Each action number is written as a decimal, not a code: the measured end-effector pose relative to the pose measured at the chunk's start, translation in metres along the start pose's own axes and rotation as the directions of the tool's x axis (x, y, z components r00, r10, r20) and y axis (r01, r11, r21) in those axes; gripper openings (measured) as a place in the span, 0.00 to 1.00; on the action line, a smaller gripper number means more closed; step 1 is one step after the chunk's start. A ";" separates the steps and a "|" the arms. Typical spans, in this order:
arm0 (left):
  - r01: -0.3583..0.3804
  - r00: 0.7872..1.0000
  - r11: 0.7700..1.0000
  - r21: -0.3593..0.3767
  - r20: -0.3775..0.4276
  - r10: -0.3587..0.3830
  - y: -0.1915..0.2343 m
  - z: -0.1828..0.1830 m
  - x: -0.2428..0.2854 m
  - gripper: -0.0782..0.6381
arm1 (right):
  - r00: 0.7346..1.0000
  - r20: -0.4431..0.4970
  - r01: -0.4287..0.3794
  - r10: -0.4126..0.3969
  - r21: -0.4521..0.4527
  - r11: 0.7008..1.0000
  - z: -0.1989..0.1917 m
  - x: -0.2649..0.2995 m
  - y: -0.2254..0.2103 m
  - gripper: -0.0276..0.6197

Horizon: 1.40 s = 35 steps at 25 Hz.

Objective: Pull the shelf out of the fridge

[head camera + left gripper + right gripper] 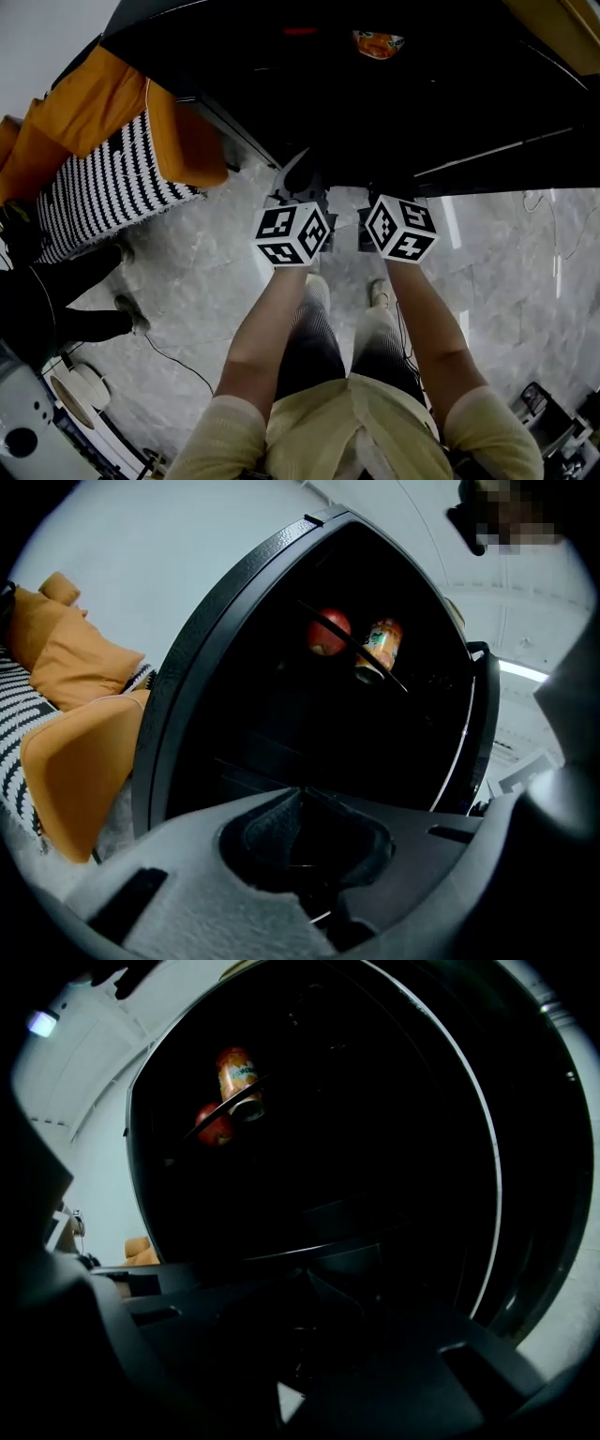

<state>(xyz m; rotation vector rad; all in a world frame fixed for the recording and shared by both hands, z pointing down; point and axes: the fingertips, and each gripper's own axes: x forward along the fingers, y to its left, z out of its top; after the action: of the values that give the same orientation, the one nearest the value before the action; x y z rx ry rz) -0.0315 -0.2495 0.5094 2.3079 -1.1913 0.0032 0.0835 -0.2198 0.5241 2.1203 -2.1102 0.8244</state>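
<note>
Item: black round-cornered fridge (422,103), standing open, interior unlit, at the far edge of the grey marble floor (197,272); upper thin wire shelf (398,683), inside the cavity and apparently not drawn out, carries a red apple (328,633) and an orange printed drinks can (380,641) near its front edge; lower dark flat shelf with a pale front edge (281,1252) also sits inside, and is judged the likelier one to pull, being nearest the tips. Left gripper (298,794): jaws closed tip to tip, nothing between them, held short of the fridge's lower front edge. Right gripper (305,1277): dim view, jaws together, empty, tips just under the pale edge. Both are held side by side, probably to take the front edge at two points so the shelf slides out level; the jaws must part first. Orange cushion (66,112) lies at the floor's left edge, uninvolved.
</note>
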 end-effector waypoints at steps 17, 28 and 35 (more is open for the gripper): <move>0.000 1.000 0.976 0.216 0.015 -0.004 0.009 0.007 0.031 0.16 | 0.998 0.057 -0.015 -0.001 0.286 0.958 0.009 0.038 -0.012 0.22; -0.024 0.999 0.969 0.247 0.044 0.013 0.011 0.020 0.026 0.16 | 0.996 0.090 -0.061 0.019 0.487 0.871 0.020 0.062 -0.007 0.33; -0.020 0.999 0.972 0.234 0.040 0.011 0.014 0.023 0.021 0.16 | 0.991 0.127 -0.026 -0.048 0.523 0.852 0.032 0.078 -0.012 0.33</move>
<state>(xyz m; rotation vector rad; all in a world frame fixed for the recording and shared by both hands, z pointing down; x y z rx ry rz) -0.0341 -0.2825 0.5016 2.5117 -1.2886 0.1114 0.1007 -0.3030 0.5317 2.4943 -2.1094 1.4365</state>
